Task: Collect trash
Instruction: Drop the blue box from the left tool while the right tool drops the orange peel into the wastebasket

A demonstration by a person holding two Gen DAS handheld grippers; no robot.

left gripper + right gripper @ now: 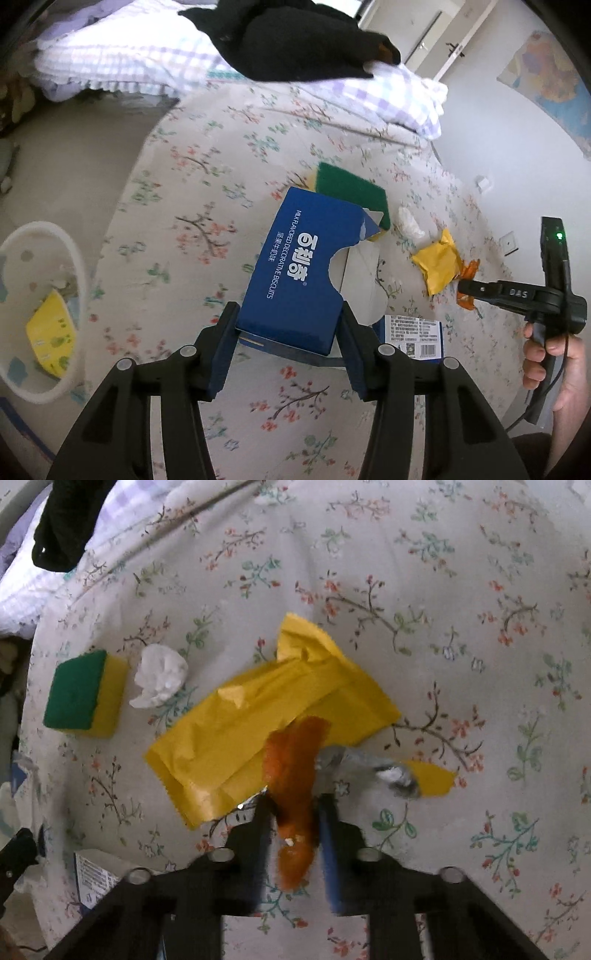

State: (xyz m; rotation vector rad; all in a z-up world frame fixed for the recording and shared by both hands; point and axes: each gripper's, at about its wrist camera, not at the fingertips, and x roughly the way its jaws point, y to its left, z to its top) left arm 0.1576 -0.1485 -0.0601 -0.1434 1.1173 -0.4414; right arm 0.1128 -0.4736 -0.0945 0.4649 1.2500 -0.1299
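Left gripper (pixel 286 325): fingers pinch the near end of the blue box (pixel 295 266), one pad on each side wall. Box is torn open at its far end, printed face up, held over the floral bedsheet (pixel 207 177).

Beyond the box at 12 o'clock: sponge (pixel 351 186), green face up, partly hidden by the box. At 1 o'clock from the box: crumpled tissue (pixel 408 223), then the yellow bag (pixel 437 260) further right. White basket (pixel 74 258) sits off the bed at 9 o'clock, with a yellow packet (pixel 50 334) inside it. A label-printed carton (pixel 415 338) lies just right of the left gripper.

Right gripper (pixel 295 808): fingers closed on an orange wrapper (pixel 293 786), which hangs between the pads and overlaps the near edge of the yellow bag in the right wrist view. Contact between wrapper and bag cannot be told. Silver foil scrap (pixel 369 768) with a yellow end lies at 2 o'clock from the fingertips, on the sheet. Tissue and sponge lie side by side at 10 o'clock, close but apart.

Black garment (pixel 295 44) lies on the checked quilt (pixel 122 55) at the far end of the bed.
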